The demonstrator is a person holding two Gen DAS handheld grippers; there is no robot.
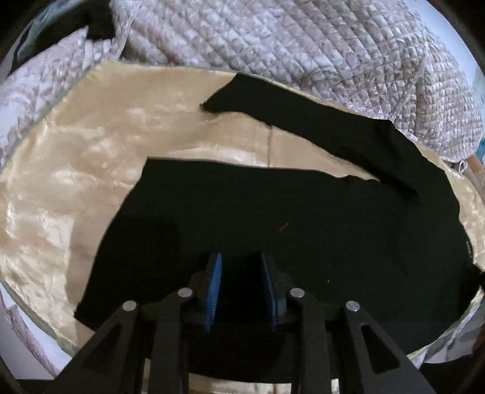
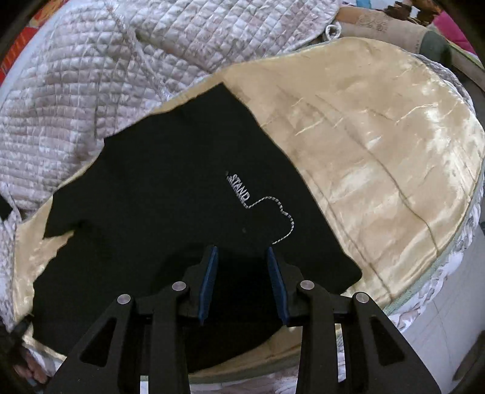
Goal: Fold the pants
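Black pants (image 1: 272, 218) lie flat on a shiny beige sheet (image 1: 91, 157). In the left wrist view one leg (image 1: 318, 121) stretches away to the upper left, the other lies wide below it. My left gripper (image 1: 241, 260) is open just above the near leg, holding nothing. In the right wrist view the waist part of the pants (image 2: 169, 197) shows white lettering and a striped drawstring (image 2: 272, 209). My right gripper (image 2: 242, 254) is open over the pants' near edge, holding nothing.
A quilted pale blanket (image 1: 288, 39) is bunched along the far side of the sheet and also shows in the right wrist view (image 2: 91, 60). The bed edge (image 2: 439, 266) drops off at the right. A rolled bolster (image 2: 394, 27) lies at top right.
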